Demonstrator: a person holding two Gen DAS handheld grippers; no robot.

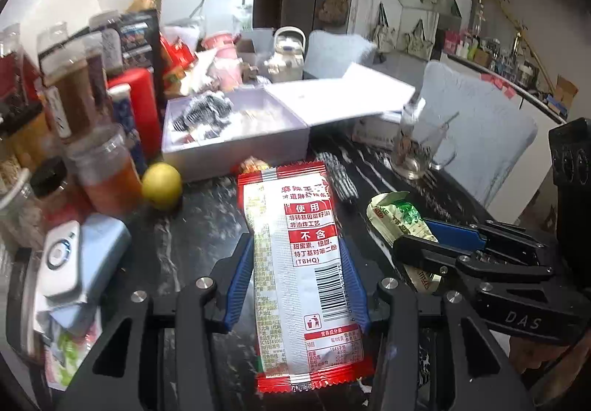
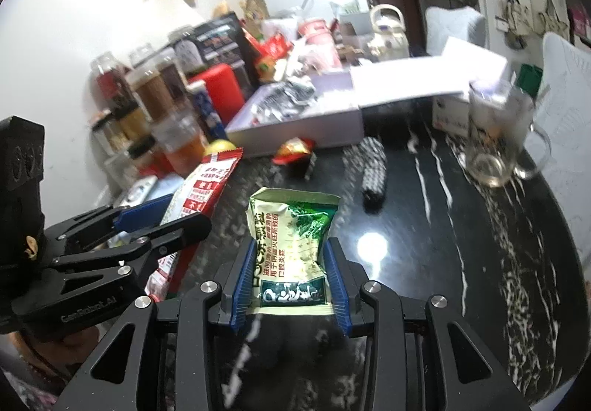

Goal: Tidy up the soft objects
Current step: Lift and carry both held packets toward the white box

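My left gripper [image 1: 297, 245] is shut on a long red and white snack packet [image 1: 299, 274], held above the dark marble table [image 2: 480, 245]. My right gripper [image 2: 290, 256] is shut on a green and cream pouch [image 2: 291, 245]. Each sees the other: the right gripper [image 1: 424, 239] with its pouch [image 1: 399, 222] at the right of the left wrist view, the left gripper [image 2: 184, 215] with its packet [image 2: 207, 185] at the left of the right wrist view. A white open box [image 1: 236, 149] holding dark wrapped packets [image 1: 203, 112] stands ahead; it also shows in the right wrist view [image 2: 306, 130].
Jars and bottles [image 1: 74, 108] crowd the left. A lemon [image 1: 161, 185], a black and white checked packet [image 2: 373, 171], a small red packet [image 2: 293, 149] and a glass mug [image 2: 495, 149] sit on the table. A white device [image 1: 61, 259] lies on the left.
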